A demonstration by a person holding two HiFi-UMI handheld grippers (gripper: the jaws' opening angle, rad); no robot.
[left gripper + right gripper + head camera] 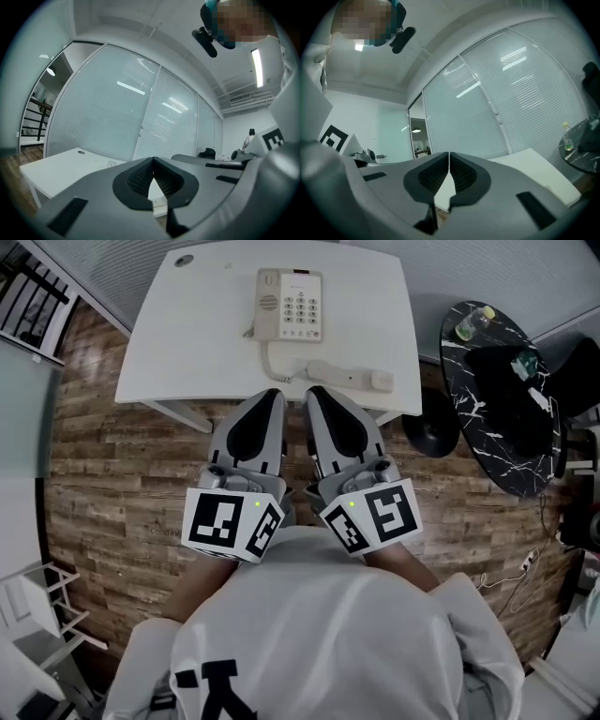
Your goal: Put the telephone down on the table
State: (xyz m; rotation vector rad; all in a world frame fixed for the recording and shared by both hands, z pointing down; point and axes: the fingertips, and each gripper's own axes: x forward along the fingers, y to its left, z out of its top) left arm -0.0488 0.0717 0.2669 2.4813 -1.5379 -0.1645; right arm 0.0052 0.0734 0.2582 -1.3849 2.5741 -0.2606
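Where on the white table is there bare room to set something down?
Bare: the left half of the white table, beside the telephone base; also the strip right of that base. Crowded: the near edge, where the handset and cord lie.

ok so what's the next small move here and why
Probably just draw the left gripper and right gripper back to rest: both are shut and empty, and the cream corded handset already lies flat on the white table, in front of the beige push-button telephone base. Nothing seems left to set down.
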